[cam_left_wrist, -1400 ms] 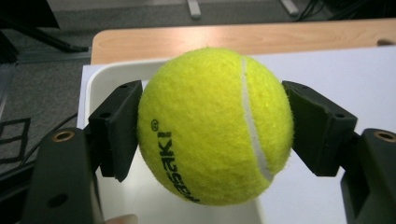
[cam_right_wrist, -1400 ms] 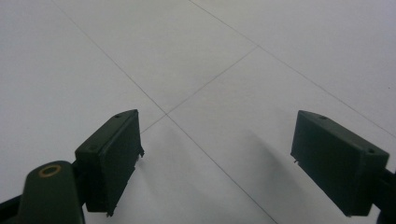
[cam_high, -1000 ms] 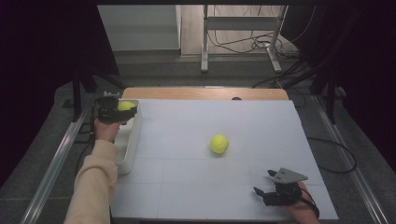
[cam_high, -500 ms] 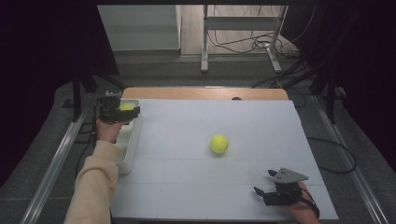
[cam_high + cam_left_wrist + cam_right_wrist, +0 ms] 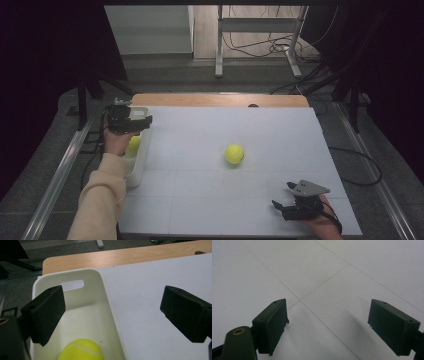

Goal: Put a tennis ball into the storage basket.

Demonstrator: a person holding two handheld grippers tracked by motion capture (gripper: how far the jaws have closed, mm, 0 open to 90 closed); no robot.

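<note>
Lying mid-frame on the counter (image 5: 200,200), the loose ball (image 5: 234,154) sits up-left of the spread, empty right claw (image 5: 286,209), nearer it than the spread left claw (image 5: 131,122).

The ball in my bin (image 5: 80,349) was cut off by the frame's bottom edge. From above, my hand (image 5: 116,142) hid part of the bin (image 5: 136,165).

left gripper (image 5: 112,315) now spread wide, tennis ball (image 5: 81,350) dropped into white bin (image 5: 110,315)
</note>
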